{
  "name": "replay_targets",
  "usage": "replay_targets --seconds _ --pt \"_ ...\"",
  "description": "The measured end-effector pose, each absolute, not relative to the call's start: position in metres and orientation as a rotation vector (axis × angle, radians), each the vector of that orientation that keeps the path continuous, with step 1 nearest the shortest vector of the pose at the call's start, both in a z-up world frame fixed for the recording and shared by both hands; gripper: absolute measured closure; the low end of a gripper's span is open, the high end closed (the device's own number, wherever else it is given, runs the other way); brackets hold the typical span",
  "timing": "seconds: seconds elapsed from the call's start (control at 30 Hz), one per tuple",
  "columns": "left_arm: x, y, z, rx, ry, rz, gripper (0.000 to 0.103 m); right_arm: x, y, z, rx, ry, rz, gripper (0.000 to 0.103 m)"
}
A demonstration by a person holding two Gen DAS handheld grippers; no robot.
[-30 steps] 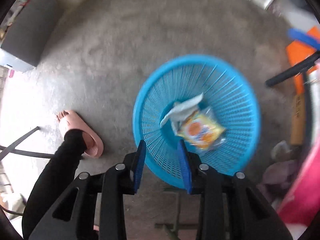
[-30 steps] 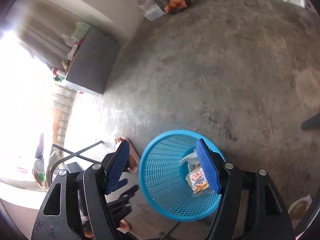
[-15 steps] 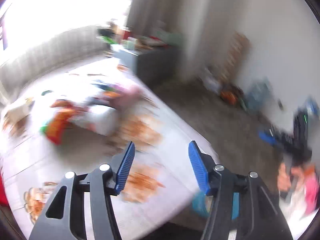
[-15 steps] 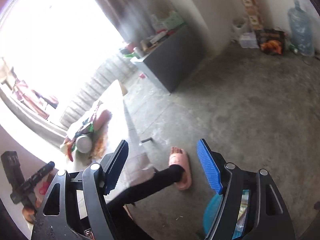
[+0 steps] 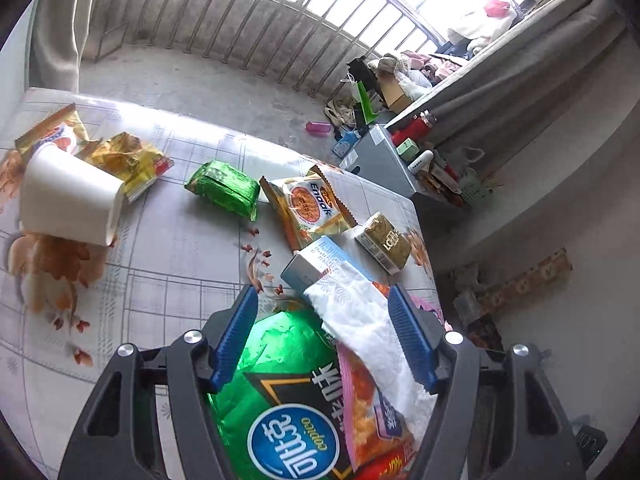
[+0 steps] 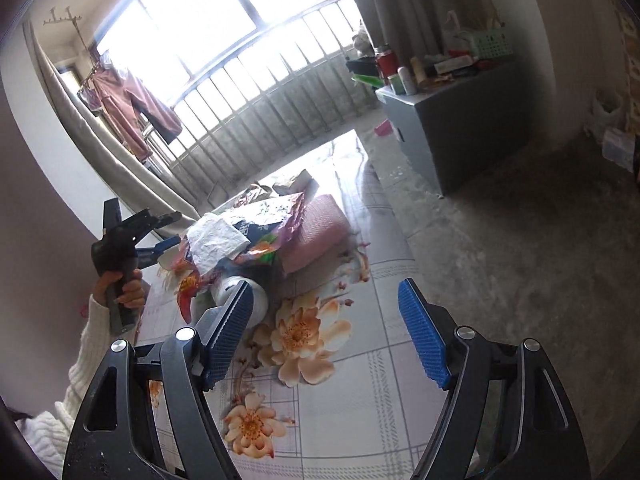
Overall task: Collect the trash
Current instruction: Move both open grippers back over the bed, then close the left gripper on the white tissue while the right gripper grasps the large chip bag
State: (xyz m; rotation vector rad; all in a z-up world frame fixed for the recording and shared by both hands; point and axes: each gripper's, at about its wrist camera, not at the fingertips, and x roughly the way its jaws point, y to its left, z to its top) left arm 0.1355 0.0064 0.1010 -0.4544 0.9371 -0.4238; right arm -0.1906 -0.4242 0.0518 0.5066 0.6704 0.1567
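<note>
In the left wrist view my left gripper [image 5: 322,334] is open above a pile of trash on the flowered table [image 5: 180,248]: a green snack bag [image 5: 276,392], a crumpled white tissue [image 5: 360,324] and a pink-orange wrapper [image 5: 368,408] lie between its fingers. Farther off lie a blue-white box [image 5: 312,264], an orange Enaak packet [image 5: 310,208], a small gold box [image 5: 384,240], a green foil packet [image 5: 224,190], yellow wrappers [image 5: 124,160] and a tipped white cup [image 5: 68,200]. My right gripper [image 6: 324,332] is open and empty over the table. The left gripper also shows in the right wrist view [image 6: 160,246].
A pink pad [image 6: 316,232] and a white bottle [image 6: 244,296] lie by the pile. A grey cabinet [image 6: 444,128] with clutter stands right of the table. A railing [image 5: 260,28] and window are behind. The table's right edge [image 6: 404,240] drops to concrete floor.
Both grippers have swung up from the blue basket on the floor to the table. The left gripper has opened wider and now hangs over the trash pile.
</note>
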Motion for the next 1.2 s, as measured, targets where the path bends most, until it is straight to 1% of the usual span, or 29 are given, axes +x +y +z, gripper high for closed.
replay_targets --seconds 0.03,0.07,0.13,0.2,0.3,0.37,0.43,0.53,0.57,0.63,0.77,0.83,0.97,1.17,1.2 --pt "0.140 0.006 0.099 -0.455 0.943 -0.433 0.060 -0.186 -0.423 0.049 0.510 0.669 0.160 0.032" --pt "0.143 0.002 0.098 -0.442 0.941 -0.430 0.067 -0.183 -0.422 0.047 0.514 0.672 0.167 0.032" --pt "0.146 -0.006 0.098 -0.430 0.939 -0.452 0.090 -0.175 -0.420 0.046 0.528 0.683 0.176 0.032" --pt "0.141 -0.010 0.101 -0.392 0.912 -0.440 0.103 -0.173 -0.418 0.044 0.534 0.697 0.172 0.032" --pt "0.127 -0.013 0.114 -0.322 0.850 -0.407 0.103 -0.171 -0.416 0.040 0.555 0.712 0.171 0.032" --pt "0.118 -0.010 0.126 -0.329 0.802 -0.410 0.103 -0.165 -0.413 0.041 0.559 0.722 0.187 0.032" --pt "0.105 -0.002 0.143 -0.350 0.745 -0.418 0.103 -0.153 -0.405 0.043 0.496 0.738 0.201 0.032" --pt "0.075 0.015 0.177 -0.357 0.643 -0.401 0.103 -0.131 -0.385 0.052 0.304 0.742 0.161 0.030" --pt "0.064 0.021 0.189 -0.350 0.608 -0.395 0.103 -0.123 -0.377 0.054 0.238 0.739 0.169 0.028" --pt "0.042 0.033 0.211 -0.331 0.546 -0.370 0.103 -0.102 -0.361 0.058 0.122 0.746 0.224 0.027" --pt "0.004 0.057 0.242 -0.316 0.484 -0.363 0.103 -0.057 -0.327 0.062 -0.251 0.742 0.258 0.027" --pt "-0.010 0.067 0.249 -0.314 0.467 -0.352 0.103 -0.040 -0.310 0.057 -0.412 0.749 0.298 0.027" --pt "-0.027 0.079 0.248 -0.317 0.454 -0.340 0.103 -0.026 -0.285 0.040 -0.634 0.780 0.368 0.029" --pt "-0.022 0.083 0.236 -0.365 0.473 -0.347 0.103 -0.029 -0.258 0.023 -0.761 0.733 0.432 0.029" --pt "-0.022 0.081 0.234 -0.357 0.469 -0.340 0.103 -0.027 -0.254 0.019 -0.771 0.738 0.436 0.036"
